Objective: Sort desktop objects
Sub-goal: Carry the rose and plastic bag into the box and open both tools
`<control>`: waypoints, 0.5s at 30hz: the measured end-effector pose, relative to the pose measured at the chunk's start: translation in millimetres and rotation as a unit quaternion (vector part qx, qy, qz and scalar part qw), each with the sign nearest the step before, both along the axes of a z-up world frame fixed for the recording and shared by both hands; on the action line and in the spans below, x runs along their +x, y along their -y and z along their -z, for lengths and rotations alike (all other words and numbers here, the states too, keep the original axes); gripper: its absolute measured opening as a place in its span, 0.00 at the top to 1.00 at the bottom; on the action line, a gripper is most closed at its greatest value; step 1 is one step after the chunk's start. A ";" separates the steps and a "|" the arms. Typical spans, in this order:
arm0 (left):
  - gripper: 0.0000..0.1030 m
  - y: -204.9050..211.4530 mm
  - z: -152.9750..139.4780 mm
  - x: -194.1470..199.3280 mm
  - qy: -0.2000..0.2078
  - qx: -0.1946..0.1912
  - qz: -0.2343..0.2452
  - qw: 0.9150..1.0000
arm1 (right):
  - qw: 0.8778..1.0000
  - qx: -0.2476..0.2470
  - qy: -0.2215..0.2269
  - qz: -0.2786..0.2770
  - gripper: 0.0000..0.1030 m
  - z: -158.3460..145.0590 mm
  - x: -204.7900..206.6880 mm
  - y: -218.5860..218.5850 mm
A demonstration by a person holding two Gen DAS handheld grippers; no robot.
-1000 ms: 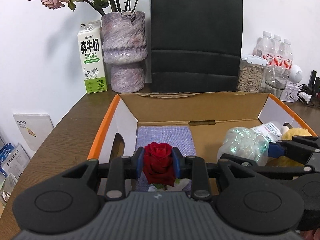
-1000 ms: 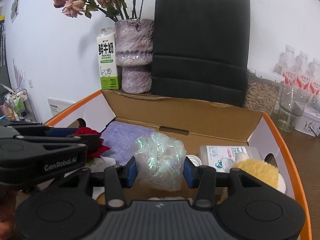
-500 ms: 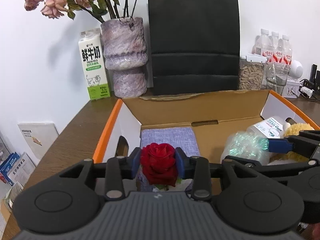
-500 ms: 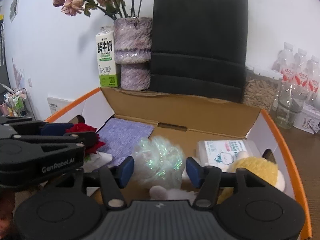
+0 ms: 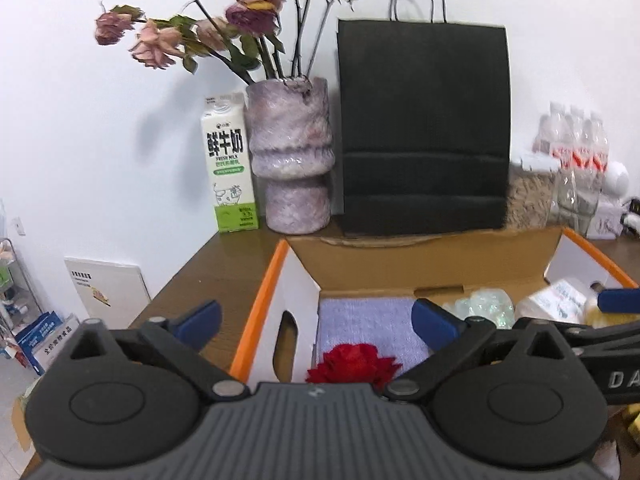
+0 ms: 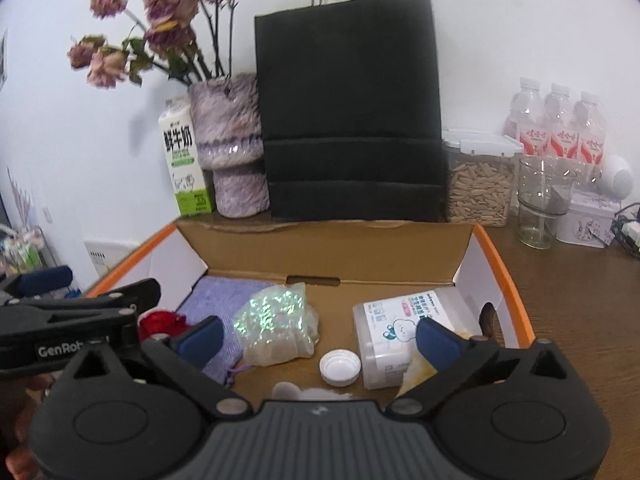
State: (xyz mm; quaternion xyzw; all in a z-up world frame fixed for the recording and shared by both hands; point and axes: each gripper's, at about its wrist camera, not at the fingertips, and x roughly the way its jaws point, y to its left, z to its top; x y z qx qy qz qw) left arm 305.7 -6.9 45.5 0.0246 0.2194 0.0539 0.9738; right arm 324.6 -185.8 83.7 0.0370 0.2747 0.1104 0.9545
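An orange-rimmed cardboard box (image 5: 260, 312) (image 6: 508, 280) stands open on the wooden desk. Inside, a red rose (image 5: 354, 364) lies on a purple cloth (image 5: 368, 320), low between the fingers of my left gripper (image 5: 318, 320). Its jaws are opening wide and touch nothing. An iridescent plastic bag (image 6: 276, 322) rests on the box floor, ahead of my right gripper (image 6: 319, 340) and nearer its left finger. Those jaws are opening too, clear of the bag. A white cap (image 6: 340, 367), a wipes tub (image 6: 404, 320) and a yellow fluffy thing (image 6: 416, 372) also lie in the box.
Behind the box stand a black paper bag (image 6: 352, 120), a mottled vase of dried roses (image 5: 290, 152) and a milk carton (image 5: 230, 168). To the right are a seed jar (image 6: 480, 184), an empty glass (image 6: 540, 204) and water bottles (image 6: 556, 124).
Both grippers have let go and spread wide. The rose has dropped onto the cloth and the shiny bag onto the box floor. Both views have tipped upward.
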 end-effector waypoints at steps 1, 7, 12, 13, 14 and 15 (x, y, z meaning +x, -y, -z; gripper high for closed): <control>0.00 -0.7 -0.9 -0.2 0.000 -0.006 0.000 1.000 | 1.000 0.004 0.001 0.001 0.00 -1.5 -0.4 1.1; 0.00 2.3 -2.3 -1.1 0.004 -0.001 0.003 1.000 | 1.000 0.005 0.008 -0.005 0.00 -5.7 -3.1 -0.9; 0.00 2.3 -2.1 -3.1 0.007 -0.002 0.004 1.000 | 1.000 0.005 0.012 -0.006 0.00 -8.8 -5.1 -1.4; 0.00 2.6 -2.4 -3.5 0.008 -0.002 0.004 1.000 | 1.000 0.005 0.013 -0.006 0.00 -9.3 -5.6 -1.5; 0.00 2.8 -2.8 -4.1 0.010 -0.003 0.003 1.000 | 1.000 0.005 0.014 -0.007 0.00 -10.3 -6.2 -1.8; 0.00 2.4 -3.7 -4.3 0.011 -0.003 0.003 1.000 | 1.000 0.005 0.015 -0.008 0.00 -11.2 -7.0 -1.9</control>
